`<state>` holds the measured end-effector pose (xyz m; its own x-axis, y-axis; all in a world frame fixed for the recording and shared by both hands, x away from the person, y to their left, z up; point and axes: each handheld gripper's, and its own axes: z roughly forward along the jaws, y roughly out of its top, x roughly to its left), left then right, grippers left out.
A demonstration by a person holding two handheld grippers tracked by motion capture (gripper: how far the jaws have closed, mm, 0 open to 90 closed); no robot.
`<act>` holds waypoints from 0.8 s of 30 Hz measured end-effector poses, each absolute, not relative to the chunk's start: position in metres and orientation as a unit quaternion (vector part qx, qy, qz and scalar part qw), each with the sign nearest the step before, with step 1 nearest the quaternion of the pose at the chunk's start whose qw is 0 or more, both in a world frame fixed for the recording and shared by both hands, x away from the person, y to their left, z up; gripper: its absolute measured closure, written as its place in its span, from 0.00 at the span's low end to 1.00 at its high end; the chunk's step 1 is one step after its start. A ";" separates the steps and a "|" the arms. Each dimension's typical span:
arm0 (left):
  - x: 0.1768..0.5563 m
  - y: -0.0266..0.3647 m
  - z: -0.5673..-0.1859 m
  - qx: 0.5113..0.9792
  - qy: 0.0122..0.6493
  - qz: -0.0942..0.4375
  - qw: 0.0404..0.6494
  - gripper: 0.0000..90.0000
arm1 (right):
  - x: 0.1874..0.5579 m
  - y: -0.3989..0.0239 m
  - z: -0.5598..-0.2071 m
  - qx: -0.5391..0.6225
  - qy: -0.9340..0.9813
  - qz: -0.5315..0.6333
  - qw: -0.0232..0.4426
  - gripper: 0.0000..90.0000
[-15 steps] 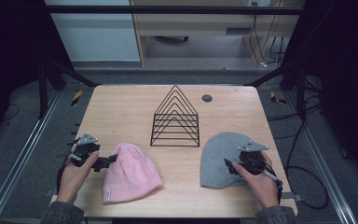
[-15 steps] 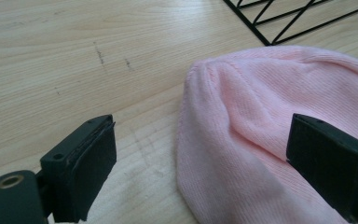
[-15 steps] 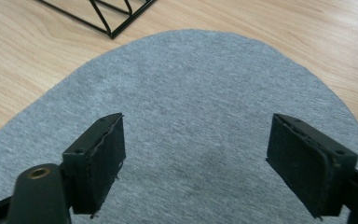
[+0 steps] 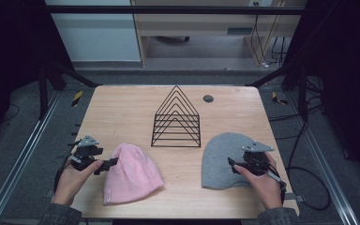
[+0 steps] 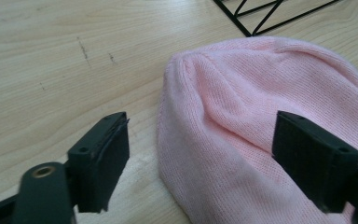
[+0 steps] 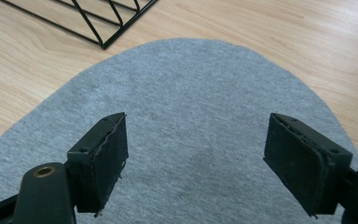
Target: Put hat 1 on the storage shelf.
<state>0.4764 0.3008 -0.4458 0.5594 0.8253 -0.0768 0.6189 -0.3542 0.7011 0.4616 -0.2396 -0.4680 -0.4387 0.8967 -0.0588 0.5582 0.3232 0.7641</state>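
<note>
- Left gripper [image 4: 104,165]: near the front left corner of the table [image 4: 122,108], held in the left hand [image 4: 72,180]; jaws spread wide, nothing pinched; tips at the left edge of the pink hat [image 4: 131,174], one jaw over bare wood, the other over the knit.
- Pink hat: flat near the front edge, left of centre; crown toward the wire rack [image 4: 176,119].
- Wire rack: black, triangular, upright at the centre, just behind both hats.
- Small dark disc [image 4: 208,98]: near the back edge, right of centre.
- Grey hat [image 4: 222,159]: flat near the front right corner.
- Right gripper [image 4: 234,165]: in the right hand [image 4: 262,180], over the grey hat; jaws spread wide, nothing pinched.
</note>
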 end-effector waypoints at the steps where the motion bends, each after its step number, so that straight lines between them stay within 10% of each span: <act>1: 0.476 0.301 -0.446 0.810 0.446 0.147 0.352 0.26 | 0.462 -0.240 -0.468 0.469 0.775 0.344 0.246 0.24; 24: 0.506 0.292 -0.459 0.826 0.438 0.138 0.328 0.65 | 0.463 -0.232 -0.474 0.462 0.790 0.332 0.227 0.25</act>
<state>0.5057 0.2916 -0.4586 0.5785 0.8135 -0.0595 0.6332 -0.4019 0.6615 0.4629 -0.2315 -0.4740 -0.4696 0.8813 -0.0524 0.5795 0.3525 0.7348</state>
